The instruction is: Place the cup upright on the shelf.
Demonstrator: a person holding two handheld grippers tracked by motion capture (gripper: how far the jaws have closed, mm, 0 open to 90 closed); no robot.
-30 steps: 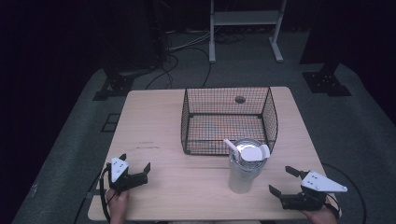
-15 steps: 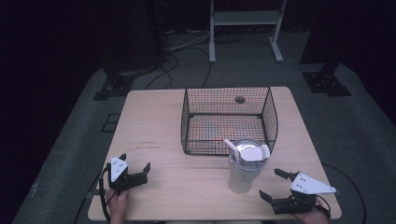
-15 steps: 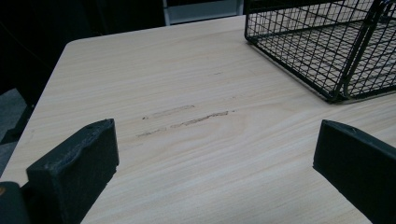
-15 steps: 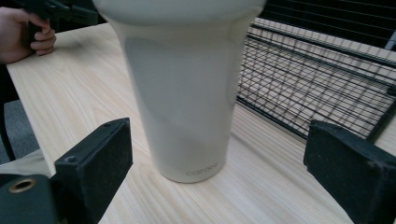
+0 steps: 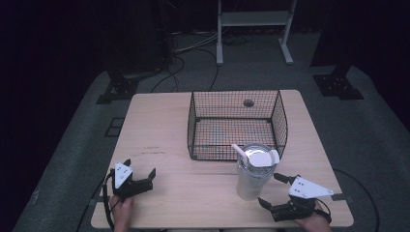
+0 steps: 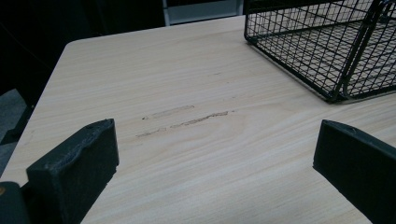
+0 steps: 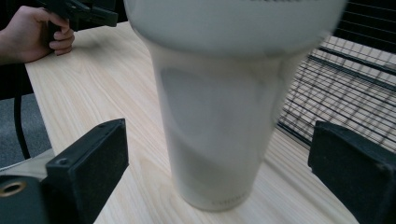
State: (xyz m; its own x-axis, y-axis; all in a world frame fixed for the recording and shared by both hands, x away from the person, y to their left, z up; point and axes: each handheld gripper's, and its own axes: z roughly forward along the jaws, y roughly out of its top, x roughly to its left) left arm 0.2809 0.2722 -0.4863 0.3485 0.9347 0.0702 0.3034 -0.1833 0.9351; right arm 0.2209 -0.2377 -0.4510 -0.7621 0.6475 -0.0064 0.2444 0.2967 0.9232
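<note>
**Right gripper lined up on the tumbler, jaws spread**

The right gripper (image 5: 276, 192) is seen with its two black jaws spread wide and nothing between them yet; in the right gripper view the jaws stand to either side of the tall cream-white plastic tumbler with a lid and straw (image 7: 219, 107), apart from its wall. The tumbler (image 5: 254, 170) stands upright on the pale wooden table (image 5: 159, 125), just in front of the black wire-mesh basket (image 5: 236, 124) and near the table's front edge. The left gripper (image 5: 141, 175) is held released as well, low over the table's front left corner, well apart from the tumbler, with bare wood between its jaws.

The step in hand is judged to be the approach for a grasp. It would be done well if the jaws were carried level until the cup's body sat midway between them, below the wider lidded top, and closed only then; a high or off-centre grip could tip so tall a cup toward the basket.

Compared with the frame a second ago, the right gripper has been drawn in from the table's right edge toward the tumbler. The left gripper, the tumbler and the basket are unchanged.
</note>
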